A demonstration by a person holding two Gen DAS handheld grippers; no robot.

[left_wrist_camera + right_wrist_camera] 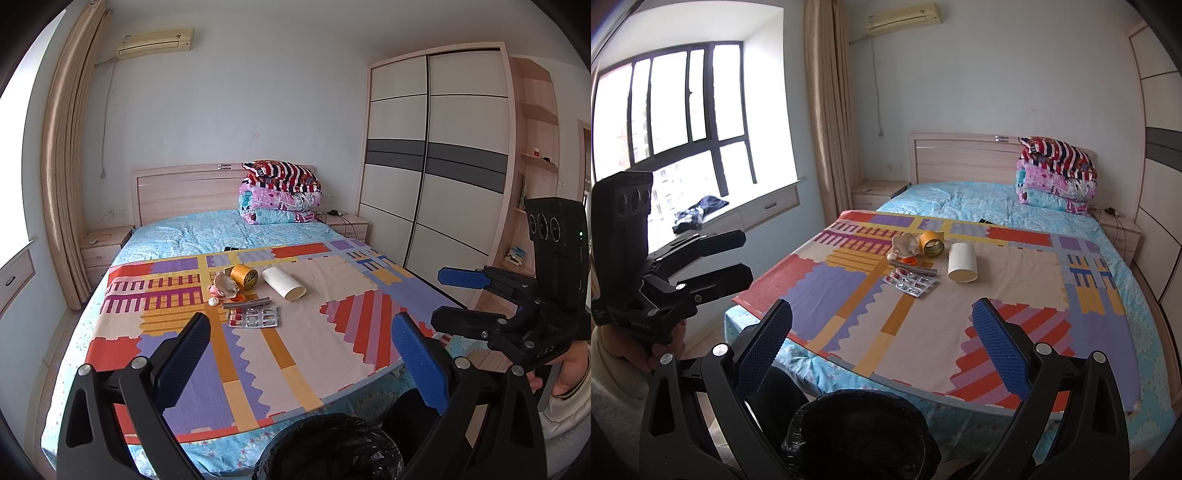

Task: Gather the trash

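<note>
From left wrist view: left tongs (299, 332) spread, empty, held above the black-lined bin (328, 448) at the bed's (332, 354) foot, ready to reach. Trash sits mid-bed: pill packs (253, 316), tape roll (244, 276), white tube (283, 282). From right wrist view: right tongs (882, 326) likewise spread w/ nothing, well apart from the trash.

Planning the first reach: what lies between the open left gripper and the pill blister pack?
Only bare patterned bedspread separates the left gripper from the blister pack, seen in the left wrist view.
</note>
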